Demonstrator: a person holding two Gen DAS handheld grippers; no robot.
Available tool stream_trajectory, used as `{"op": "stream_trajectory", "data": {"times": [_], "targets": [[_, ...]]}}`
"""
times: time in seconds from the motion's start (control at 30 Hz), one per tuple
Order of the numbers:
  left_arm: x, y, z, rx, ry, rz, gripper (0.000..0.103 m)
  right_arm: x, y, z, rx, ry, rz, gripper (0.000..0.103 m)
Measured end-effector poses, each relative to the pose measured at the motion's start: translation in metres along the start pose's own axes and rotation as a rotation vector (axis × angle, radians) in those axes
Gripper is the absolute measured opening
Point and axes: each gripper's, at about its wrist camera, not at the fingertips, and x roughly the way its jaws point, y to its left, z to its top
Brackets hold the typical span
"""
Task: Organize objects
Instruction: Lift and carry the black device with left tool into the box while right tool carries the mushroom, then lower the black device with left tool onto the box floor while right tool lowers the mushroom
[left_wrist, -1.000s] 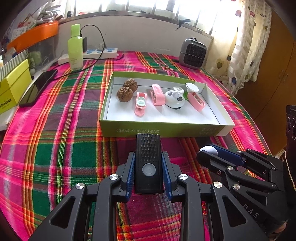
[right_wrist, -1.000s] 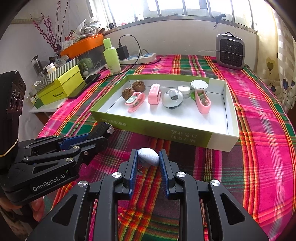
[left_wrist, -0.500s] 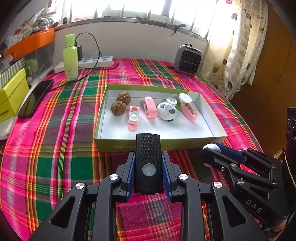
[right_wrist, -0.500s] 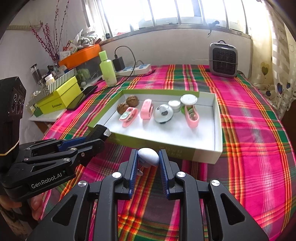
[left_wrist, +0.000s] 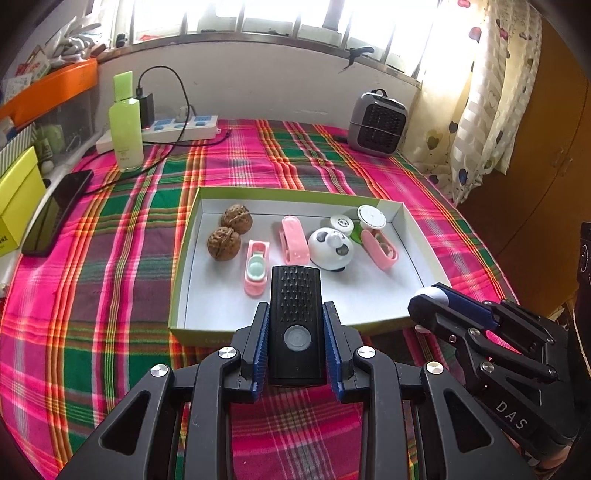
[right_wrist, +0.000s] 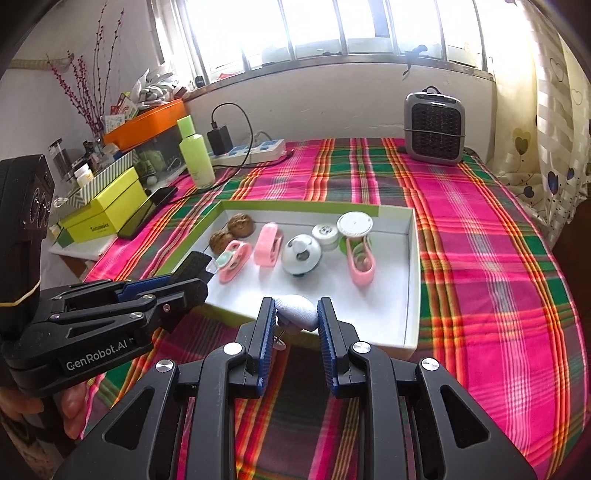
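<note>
A shallow green-and-white box (left_wrist: 402, 212) lies on the plaid cloth. It holds two walnuts (left_wrist: 223, 243), pink cases (left_wrist: 293, 240), a panda-faced ball (left_wrist: 330, 253) and small white lids (left_wrist: 371, 216). My left gripper (left_wrist: 295, 323) is shut on a black rectangular device (left_wrist: 294, 306), held above the box's near edge. My right gripper (right_wrist: 296, 314) is shut on a small white oval object (right_wrist: 299, 310), held over the box's near wall (right_wrist: 413, 295). Each gripper shows in the other's view: the right (left_wrist: 428, 301), the left (right_wrist: 192, 275).
A green bottle (left_wrist: 125, 122), a power strip with charger (left_wrist: 177, 127), a dark phone (left_wrist: 55, 214) and a yellow box (right_wrist: 107, 210) stand at the left. A small grey heater (right_wrist: 434, 129) stands at the back right. A curtain (left_wrist: 484, 92) hangs on the right.
Both grippers have risen and tilted so the box is seen from higher up. Both now hold their objects over the box's near edge. Both grips are unchanged.
</note>
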Motion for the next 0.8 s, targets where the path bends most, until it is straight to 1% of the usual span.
{"op": "stream_trajectory", "data": {"times": [0.3, 0.8], "targets": [[0.023, -0.002, 0.016, 0.004, 0.027, 0.001, 0.025, 0.018, -0.012, 0.015, 0.004, 0.014, -0.012, 0.024], [0.046, -0.004, 0.027, 0.012, 0.063, 0.007, 0.025, 0.039, -0.022, 0.022, 0.012, 0.048, -0.012, 0.024]]}}
